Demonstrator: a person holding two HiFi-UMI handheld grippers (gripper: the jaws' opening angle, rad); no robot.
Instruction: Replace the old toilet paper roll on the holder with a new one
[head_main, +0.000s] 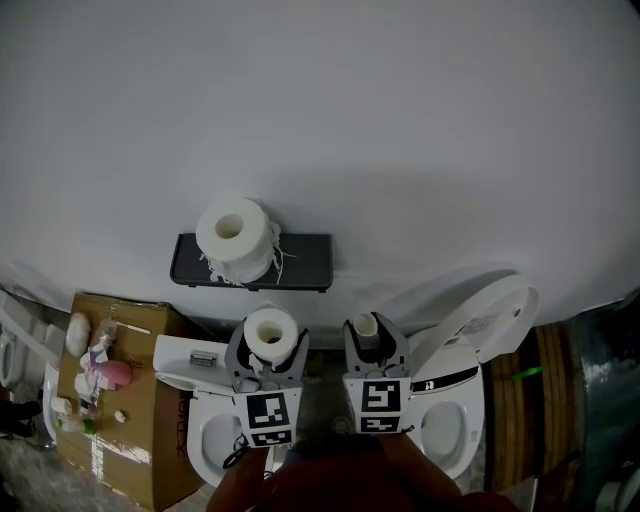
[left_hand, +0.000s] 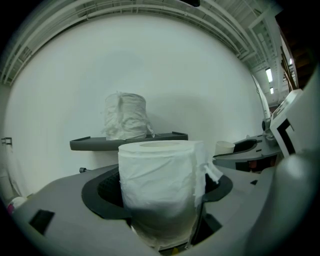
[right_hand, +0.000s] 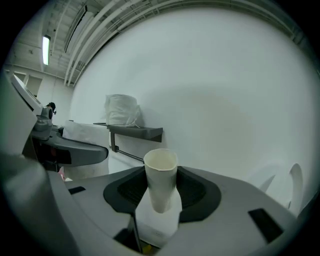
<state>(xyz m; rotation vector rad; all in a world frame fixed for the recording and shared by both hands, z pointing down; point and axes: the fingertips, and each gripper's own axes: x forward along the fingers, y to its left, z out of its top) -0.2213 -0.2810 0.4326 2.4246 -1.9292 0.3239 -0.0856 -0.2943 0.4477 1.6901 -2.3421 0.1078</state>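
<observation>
Two hand-held grippers hover near the dark wall shelf (head_main: 305, 262), both clamped. The left hand-held gripper (head_main: 271, 348) grips a full toilet paper roll (left_hand: 160, 180), the right hand-held gripper (head_main: 375, 348) a bare cardboard tube (right_hand: 161, 185). A ragged roll (head_main: 235, 238) sits on that shelf.
</observation>
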